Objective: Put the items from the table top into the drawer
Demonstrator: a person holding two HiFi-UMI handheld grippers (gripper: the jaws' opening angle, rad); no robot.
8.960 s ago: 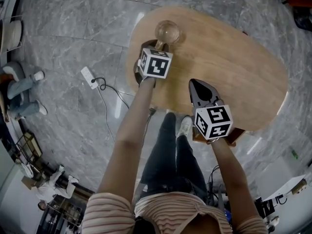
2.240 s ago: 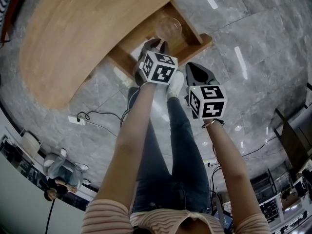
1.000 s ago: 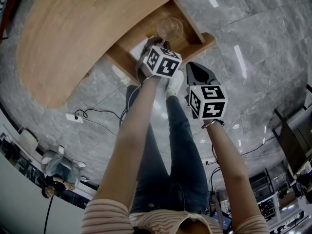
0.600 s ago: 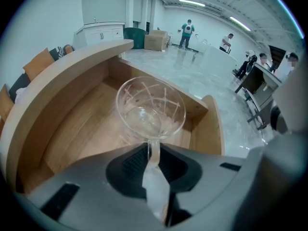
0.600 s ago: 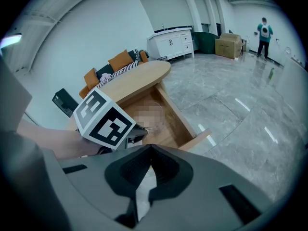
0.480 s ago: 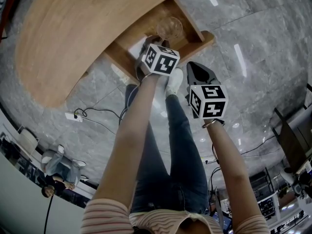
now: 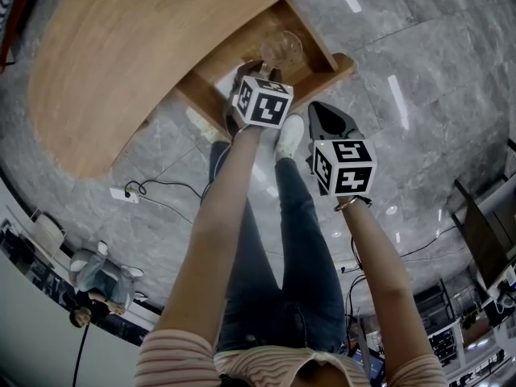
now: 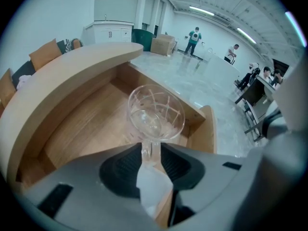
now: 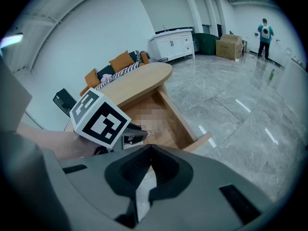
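Observation:
A clear cut-pattern wine glass (image 7: pixel 280 48) stands upright inside the open wooden drawer (image 7: pixel 343 67) under the table top (image 7: pixel 121 55). My left gripper (image 7: pixel 260 68) reaches down into the drawer behind it. In the left gripper view the glass (image 8: pixel 155 112) has its stem between the jaws of the left gripper (image 8: pixel 150 150); the jaws have just been opening and stand slightly apart from the stem. The glass's foot is hidden behind them. My right gripper (image 7: pixel 316 110) hovers beside the drawer's front corner, shut and empty, as its own view of the right gripper (image 9: pixel 149 148) shows.
My legs and white shoes (image 7: pixel 287 135) stand just before the drawer. A power strip (image 7: pixel 122 195) with a cable lies on the grey marble floor at left. People (image 7: pixel 97 272) sit at the lower left. The drawer's front board (image 8: pixel 204 134) rises right of the glass.
Since the earliest frame the glass has gone from the table top into the open drawer. Over the last second the left gripper's cube rolled slightly. The right gripper kept still.

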